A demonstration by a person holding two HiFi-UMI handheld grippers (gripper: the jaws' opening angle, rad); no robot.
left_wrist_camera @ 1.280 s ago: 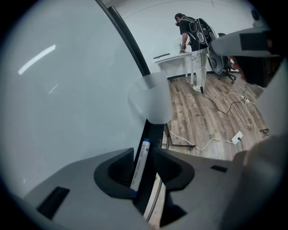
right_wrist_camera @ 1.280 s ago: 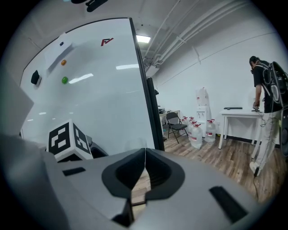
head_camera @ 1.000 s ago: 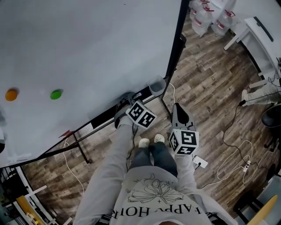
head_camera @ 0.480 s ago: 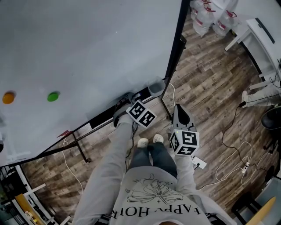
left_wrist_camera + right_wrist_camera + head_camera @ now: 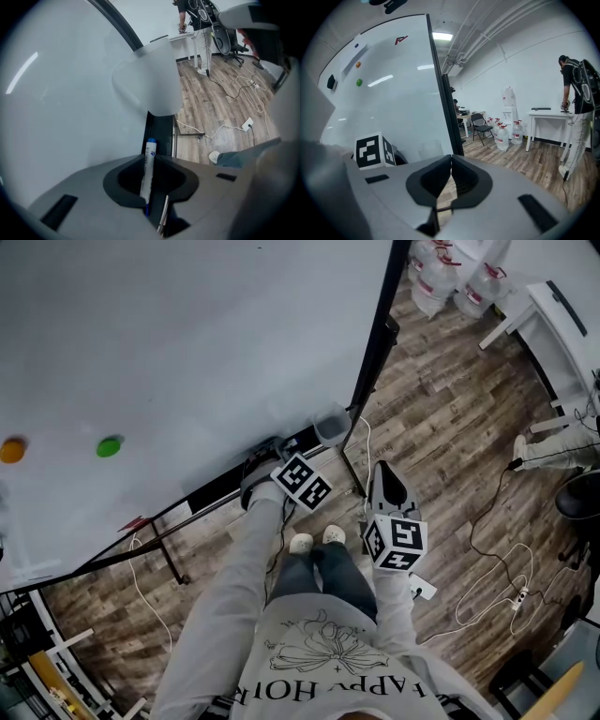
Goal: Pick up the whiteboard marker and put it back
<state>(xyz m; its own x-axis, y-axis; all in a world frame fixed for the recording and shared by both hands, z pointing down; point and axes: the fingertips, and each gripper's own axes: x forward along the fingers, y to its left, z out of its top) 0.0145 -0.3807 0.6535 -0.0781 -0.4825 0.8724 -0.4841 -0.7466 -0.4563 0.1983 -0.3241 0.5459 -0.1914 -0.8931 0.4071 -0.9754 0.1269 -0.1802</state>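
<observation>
The whiteboard marker (image 5: 149, 161), white with a blue cap, stands between the jaws of my left gripper (image 5: 150, 157), its capped end pointing at the black tray (image 5: 161, 127) under the whiteboard (image 5: 187, 352). The jaws are closing and flank the marker tightly at their tips. In the head view my left gripper (image 5: 264, 457) sits at the board's lower edge, and the marker is hidden there. My right gripper (image 5: 381, 472) hangs beside it over the floor, shut with nothing in it; the right gripper view shows its jaws (image 5: 451, 161) meeting.
A translucent cup (image 5: 333, 423) hangs on the board's lower right corner, just beyond the marker. Green (image 5: 109, 446) and orange (image 5: 11, 449) magnets stick to the board. Water jugs (image 5: 450, 273), a white table (image 5: 562, 315) and floor cables (image 5: 487, 568) lie to the right. A person (image 5: 579, 93) stands at a far table.
Both grippers have stayed nearly where they were. The head camera has shifted a little, so the magnets sit further left in the picture.
</observation>
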